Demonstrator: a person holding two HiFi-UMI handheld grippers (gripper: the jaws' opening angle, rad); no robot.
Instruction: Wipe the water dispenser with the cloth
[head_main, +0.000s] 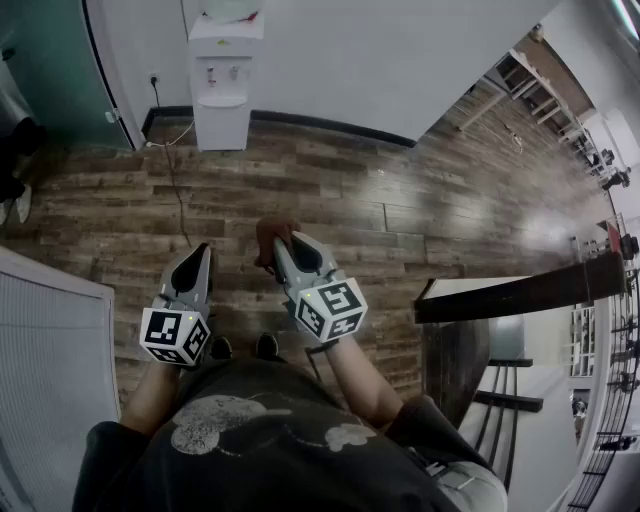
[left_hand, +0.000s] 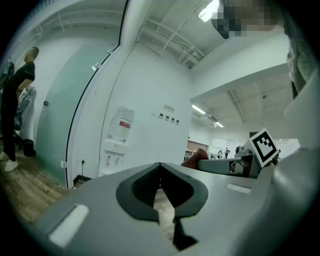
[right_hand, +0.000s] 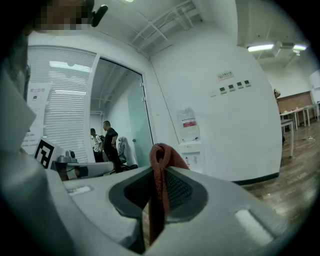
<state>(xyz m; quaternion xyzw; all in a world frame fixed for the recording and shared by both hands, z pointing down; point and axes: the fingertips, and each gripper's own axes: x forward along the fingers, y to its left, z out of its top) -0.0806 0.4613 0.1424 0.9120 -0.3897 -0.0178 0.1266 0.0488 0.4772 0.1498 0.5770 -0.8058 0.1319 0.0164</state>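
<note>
The white water dispenser (head_main: 224, 80) stands against the far wall, well ahead of both grippers; it also shows small in the left gripper view (left_hand: 116, 150) and the right gripper view (right_hand: 192, 145). My right gripper (head_main: 283, 245) is shut on a reddish-brown cloth (head_main: 270, 238), which sticks up between its jaws (right_hand: 161, 170). My left gripper (head_main: 200, 255) hangs beside it to the left, jaws shut with nothing between them (left_hand: 160, 187).
A power cord (head_main: 172, 170) runs from the dispenser across the wooden floor (head_main: 400, 210). A dark table (head_main: 520, 295) and chair (head_main: 500, 390) stand at the right. A white panel (head_main: 50, 370) is at the left. People stand by the glass door (right_hand: 107, 145).
</note>
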